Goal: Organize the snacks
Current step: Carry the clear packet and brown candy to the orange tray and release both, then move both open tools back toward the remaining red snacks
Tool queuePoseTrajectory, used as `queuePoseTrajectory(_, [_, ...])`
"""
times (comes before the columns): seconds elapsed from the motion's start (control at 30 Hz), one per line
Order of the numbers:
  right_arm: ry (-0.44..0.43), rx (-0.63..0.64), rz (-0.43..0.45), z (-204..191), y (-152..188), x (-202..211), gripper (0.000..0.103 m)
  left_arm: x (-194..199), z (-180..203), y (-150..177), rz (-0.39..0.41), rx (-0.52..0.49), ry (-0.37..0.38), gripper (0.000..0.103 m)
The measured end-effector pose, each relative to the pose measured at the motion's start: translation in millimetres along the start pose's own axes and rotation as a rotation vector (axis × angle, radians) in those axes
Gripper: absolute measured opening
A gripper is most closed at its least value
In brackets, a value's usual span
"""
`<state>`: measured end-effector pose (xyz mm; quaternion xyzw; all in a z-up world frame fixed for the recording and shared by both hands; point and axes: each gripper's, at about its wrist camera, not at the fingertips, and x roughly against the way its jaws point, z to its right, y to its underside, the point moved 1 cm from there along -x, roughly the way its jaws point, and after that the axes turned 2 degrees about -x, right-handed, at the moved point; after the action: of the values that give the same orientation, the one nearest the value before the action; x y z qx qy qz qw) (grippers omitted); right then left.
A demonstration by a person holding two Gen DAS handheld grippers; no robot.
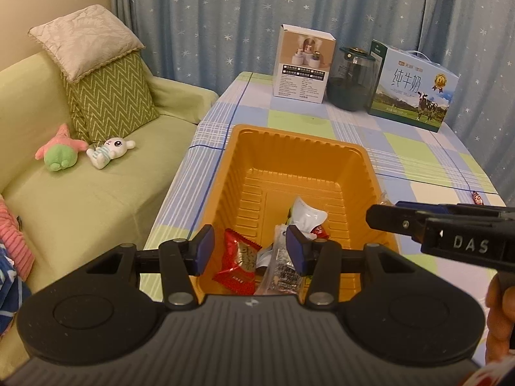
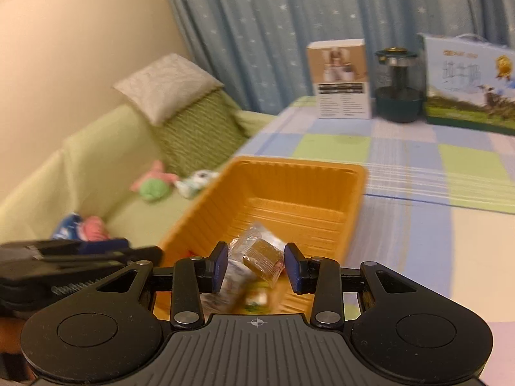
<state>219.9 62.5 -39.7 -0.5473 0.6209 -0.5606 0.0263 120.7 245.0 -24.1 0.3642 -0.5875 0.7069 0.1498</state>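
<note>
An orange plastic tray (image 1: 299, 148) sits on the checked tablecloth and holds several wrapped snacks: a red packet (image 1: 236, 265), a clear packet with dark filling (image 1: 280, 267) and a white packet (image 1: 305, 215). My left gripper (image 1: 249, 251) is open above the tray's near end, empty. My right gripper (image 2: 256, 267) is open over the same tray (image 2: 299, 173); a clear-wrapped brown snack (image 2: 260, 257) sits loose between its fingers, blurred, over other snacks. The right gripper also shows in the left wrist view (image 1: 373, 217) at the tray's right rim.
At the table's back stand a white product box (image 1: 302, 64), a dark green glass jar (image 1: 352, 78) and a milk carton box (image 1: 412, 87). A small red snack (image 1: 478, 197) lies at the right table edge. A green sofa (image 1: 96, 193) with cushions and plush toys is to the left.
</note>
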Motion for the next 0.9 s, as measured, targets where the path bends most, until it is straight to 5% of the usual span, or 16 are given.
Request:
queuePoseTrajectory(0.03, [0.002,-0.010,0.014,0,0,1,0.074,1,-1,1,0.000,0.002,-0.001,0.045])
queuePoseTrajectory(0.07, [-0.002,-0.023,0.028,1,0,4,0.076,2,-2,2,0.000,0.005,-0.002,0.045])
queuePoseTrajectory(0.4, [0.074,-0.083,0.045,13,3,42,0.076,28,-4,7,0.022,0.015,-0.013,0.050])
queuePoseTrajectory(0.9, [0.141,-0.149,0.093,14,23,137,0.076,94,43,11,0.073,-0.011,0.029,0.070])
